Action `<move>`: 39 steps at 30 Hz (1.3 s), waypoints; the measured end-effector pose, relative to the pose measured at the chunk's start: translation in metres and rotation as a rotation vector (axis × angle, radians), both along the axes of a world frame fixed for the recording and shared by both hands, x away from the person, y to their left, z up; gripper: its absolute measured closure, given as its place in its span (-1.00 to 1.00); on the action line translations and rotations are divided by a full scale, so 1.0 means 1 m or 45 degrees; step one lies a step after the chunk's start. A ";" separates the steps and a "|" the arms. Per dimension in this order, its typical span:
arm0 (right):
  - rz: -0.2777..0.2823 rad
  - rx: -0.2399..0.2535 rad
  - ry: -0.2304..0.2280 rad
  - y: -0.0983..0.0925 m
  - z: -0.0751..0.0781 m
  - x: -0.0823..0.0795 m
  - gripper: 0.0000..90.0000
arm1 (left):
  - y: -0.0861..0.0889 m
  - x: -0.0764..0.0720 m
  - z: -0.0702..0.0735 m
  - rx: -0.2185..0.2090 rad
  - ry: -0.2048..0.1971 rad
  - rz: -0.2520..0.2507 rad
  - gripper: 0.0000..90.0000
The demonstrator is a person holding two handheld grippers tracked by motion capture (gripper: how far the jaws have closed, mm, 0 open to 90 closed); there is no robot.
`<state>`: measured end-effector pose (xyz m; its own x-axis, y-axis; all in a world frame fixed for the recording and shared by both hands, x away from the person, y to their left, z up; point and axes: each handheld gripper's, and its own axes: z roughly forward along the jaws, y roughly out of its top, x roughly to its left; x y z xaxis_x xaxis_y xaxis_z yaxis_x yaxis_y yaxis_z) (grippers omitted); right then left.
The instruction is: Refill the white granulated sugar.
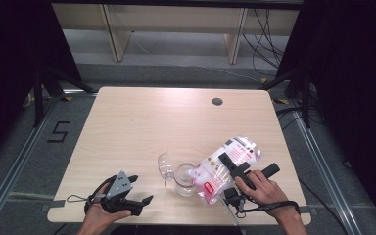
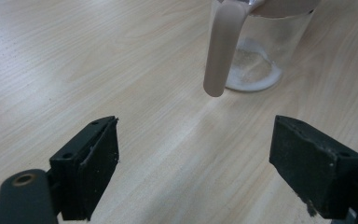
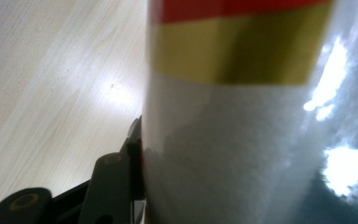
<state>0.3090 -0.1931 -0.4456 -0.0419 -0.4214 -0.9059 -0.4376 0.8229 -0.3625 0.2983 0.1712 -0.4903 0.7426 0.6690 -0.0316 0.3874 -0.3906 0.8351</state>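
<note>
A clear glass jar (image 1: 185,180) stands near the table's front edge, its hinged lid (image 1: 165,165) swung open to the left. My right gripper (image 1: 225,161) is shut on a plastic bag (image 1: 230,159) of white grains with red print, tilted with its low end at the jar's mouth. In the right gripper view the bag (image 3: 242,140) presses against one black finger (image 3: 114,186); the other finger is hidden. My left gripper (image 1: 143,189) is open left of the jar with nothing between its jaws. From the left gripper (image 2: 196,163) I see the jar (image 2: 261,51) with some white grains (image 2: 254,72) on its bottom.
The pale wooden table (image 1: 142,122) has a round cable hole (image 1: 217,101) at the back right. Beyond it are wooden furniture legs (image 1: 120,34) and loose cables (image 1: 269,34) on the floor. Dark curtains hang at both sides.
</note>
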 end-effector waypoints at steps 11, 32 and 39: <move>0.008 -0.015 -0.010 0.001 0.000 0.000 0.19 | 0.000 0.000 0.000 0.014 -0.008 -0.005 -0.66; -0.011 0.011 0.004 0.001 -0.001 -0.001 0.20 | -0.001 0.000 -0.001 -0.011 0.005 0.000 -0.66; 0.004 -0.028 -0.009 0.003 0.001 -0.001 0.20 | 0.000 0.000 -0.002 0.002 0.005 -0.002 -0.66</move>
